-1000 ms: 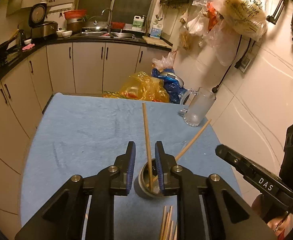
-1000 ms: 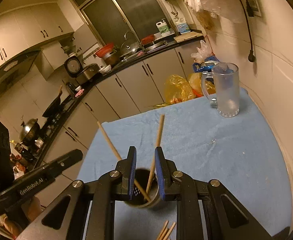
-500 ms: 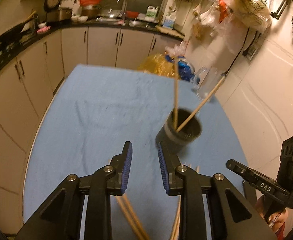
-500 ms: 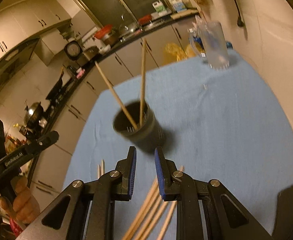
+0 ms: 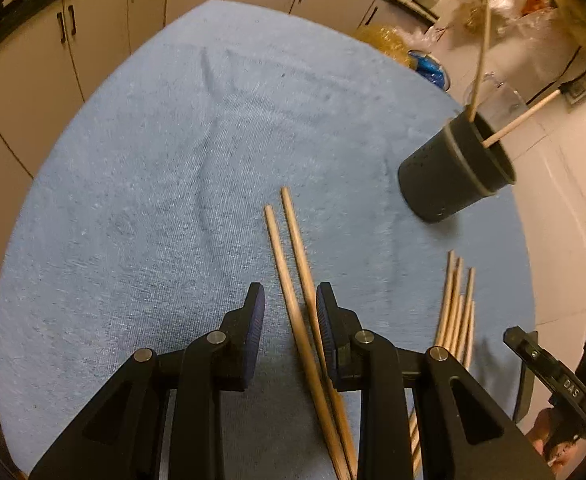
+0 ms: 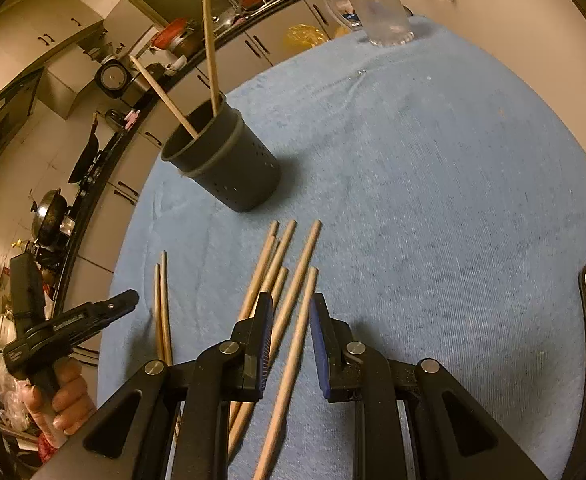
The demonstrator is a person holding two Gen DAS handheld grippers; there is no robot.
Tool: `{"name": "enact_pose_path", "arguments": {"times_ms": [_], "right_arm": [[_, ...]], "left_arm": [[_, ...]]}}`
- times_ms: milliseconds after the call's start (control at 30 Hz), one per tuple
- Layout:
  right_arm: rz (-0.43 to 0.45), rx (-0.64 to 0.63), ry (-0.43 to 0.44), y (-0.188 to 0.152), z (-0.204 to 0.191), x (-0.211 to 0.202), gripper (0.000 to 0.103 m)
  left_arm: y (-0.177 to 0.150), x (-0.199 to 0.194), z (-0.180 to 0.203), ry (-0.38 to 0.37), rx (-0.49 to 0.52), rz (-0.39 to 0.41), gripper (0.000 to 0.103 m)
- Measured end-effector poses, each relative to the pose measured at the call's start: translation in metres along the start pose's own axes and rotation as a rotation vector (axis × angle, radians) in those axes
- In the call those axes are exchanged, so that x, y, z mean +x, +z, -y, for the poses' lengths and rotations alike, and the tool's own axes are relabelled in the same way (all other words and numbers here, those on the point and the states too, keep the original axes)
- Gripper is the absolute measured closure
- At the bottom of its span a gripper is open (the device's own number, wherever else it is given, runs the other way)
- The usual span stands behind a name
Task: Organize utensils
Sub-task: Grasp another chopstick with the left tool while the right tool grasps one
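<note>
Reaching for loose chopsticks (image 6: pixel 293 280) on worktop (image 6: pixel 433 200); both grippers, left (image 5: pixel 289 320) & right (image 6: pixel 291 320), open, nothing gripped. Next: close, carry to holder (image 6: pixel 223 164).

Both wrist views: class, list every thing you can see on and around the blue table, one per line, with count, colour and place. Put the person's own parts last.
Table cloth: one, blue, covers the table.
Holder: one, dark grey, perforated, upright on the cloth.
Chopsticks in holder: two, wooden, leaning apart.
Pair of chopsticks: two, wooden, lying between the left jaws.
Loose chopsticks: about five, wooden, lying at the right gripper.
Glass mug: one, clear, far edge.
Cabinets: cream, beyond the table.
Left gripper: black, blue pads, open.
Right gripper: same, open.
Hand: holds left gripper's handle.
</note>
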State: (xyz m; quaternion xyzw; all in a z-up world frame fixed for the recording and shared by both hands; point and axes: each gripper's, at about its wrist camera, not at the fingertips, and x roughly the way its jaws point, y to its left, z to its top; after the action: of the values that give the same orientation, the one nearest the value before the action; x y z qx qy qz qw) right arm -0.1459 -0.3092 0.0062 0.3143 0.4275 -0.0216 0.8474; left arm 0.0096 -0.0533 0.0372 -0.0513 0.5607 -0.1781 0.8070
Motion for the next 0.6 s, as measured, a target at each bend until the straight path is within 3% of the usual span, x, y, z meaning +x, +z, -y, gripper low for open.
{"name": "enact_pose_path", "arguments": {"times_ms": [367, 467, 600], "right_arm": [[-0.040, 0.016, -0.044, 0.000, 0.003, 0.012, 0.083], [-0.063, -0.003, -0.075, 0.000, -0.001, 0.020, 0.083], [-0.096, -0.036, -0.119, -0.002, -0.011, 0.030, 0.083]], "left_arm": [[-0.003, 0.019, 0.017, 0.145, 0.079, 0.007, 0.084], [-0.005, 0.017, 0.018, 0.195, 0.116, 0.004, 0.093], [-0.009, 0.014, 0.014, 0.211, 0.131, 0.004, 0.093]]}}
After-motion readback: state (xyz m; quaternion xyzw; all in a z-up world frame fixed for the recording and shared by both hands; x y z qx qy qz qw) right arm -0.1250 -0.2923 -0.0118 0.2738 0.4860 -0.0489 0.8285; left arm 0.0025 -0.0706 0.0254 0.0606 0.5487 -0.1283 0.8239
